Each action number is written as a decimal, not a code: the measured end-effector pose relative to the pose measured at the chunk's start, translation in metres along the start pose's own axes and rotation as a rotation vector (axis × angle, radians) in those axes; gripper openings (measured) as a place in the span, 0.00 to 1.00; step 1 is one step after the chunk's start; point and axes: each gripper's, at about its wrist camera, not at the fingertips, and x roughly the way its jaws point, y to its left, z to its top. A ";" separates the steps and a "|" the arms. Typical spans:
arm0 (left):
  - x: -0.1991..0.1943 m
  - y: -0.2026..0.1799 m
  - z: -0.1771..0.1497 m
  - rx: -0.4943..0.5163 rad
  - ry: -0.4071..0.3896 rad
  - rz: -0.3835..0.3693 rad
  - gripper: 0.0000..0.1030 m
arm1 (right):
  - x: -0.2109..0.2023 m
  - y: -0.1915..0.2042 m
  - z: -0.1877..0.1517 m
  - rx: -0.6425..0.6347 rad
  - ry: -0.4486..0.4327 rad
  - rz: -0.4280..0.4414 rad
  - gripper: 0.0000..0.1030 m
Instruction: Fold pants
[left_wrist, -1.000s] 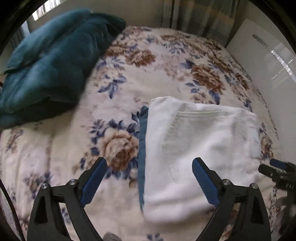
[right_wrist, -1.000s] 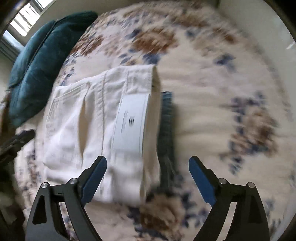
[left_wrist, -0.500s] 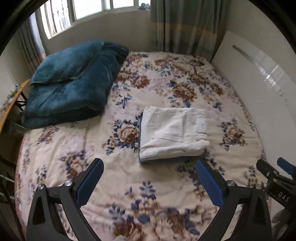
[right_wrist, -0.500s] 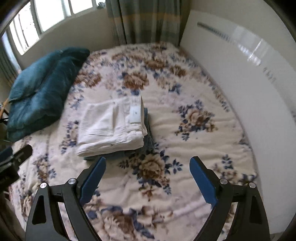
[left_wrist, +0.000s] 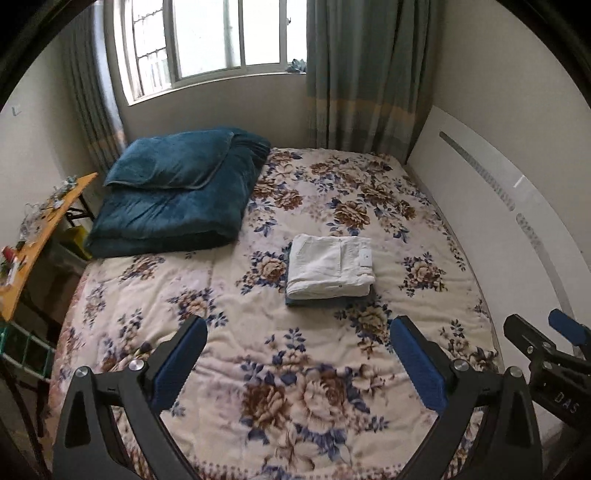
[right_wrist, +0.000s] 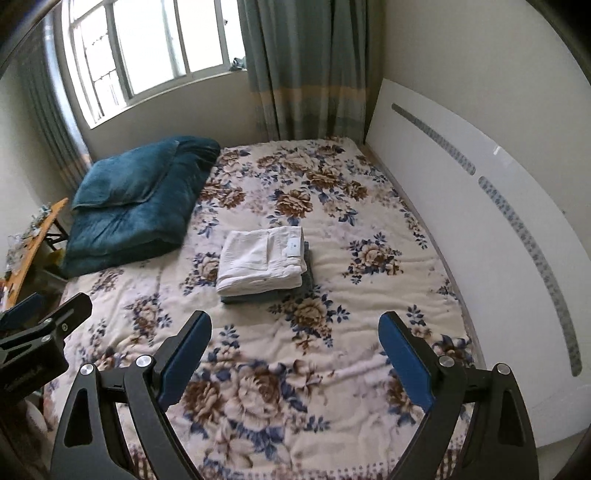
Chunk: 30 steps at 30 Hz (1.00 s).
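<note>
White pants (left_wrist: 328, 266) lie folded in a neat rectangle on top of folded blue jeans (left_wrist: 321, 301), in the middle of the floral bed (left_wrist: 229, 332). The same stack shows in the right wrist view, white pants (right_wrist: 262, 260) over blue jeans (right_wrist: 273, 291). My left gripper (left_wrist: 297, 363) is open and empty, held high above the foot of the bed, far from the stack. My right gripper (right_wrist: 293, 358) is open and empty too, level beside it. Each gripper shows at the edge of the other's view.
A folded teal quilt (left_wrist: 177, 192) lies at the bed's far left. A white headboard (left_wrist: 517, 229) runs along the right. A window (left_wrist: 207, 40) and curtains (left_wrist: 365, 74) are behind. A cluttered wooden table (left_wrist: 33, 240) stands left of the bed.
Both grippers have pulled up and back from right over the folded stack to far above the foot of the bed. The stack has stayed in place. Both stayed open.
</note>
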 end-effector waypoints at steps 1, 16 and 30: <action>-0.014 0.000 -0.005 0.000 -0.003 -0.004 0.98 | -0.016 0.002 -0.004 -0.006 -0.011 0.002 0.91; -0.112 0.004 -0.033 0.021 -0.077 0.019 0.98 | -0.136 -0.001 -0.032 -0.012 -0.069 -0.010 0.91; -0.079 -0.002 -0.035 0.021 -0.070 0.025 1.00 | -0.110 0.005 -0.024 -0.029 -0.086 0.000 0.94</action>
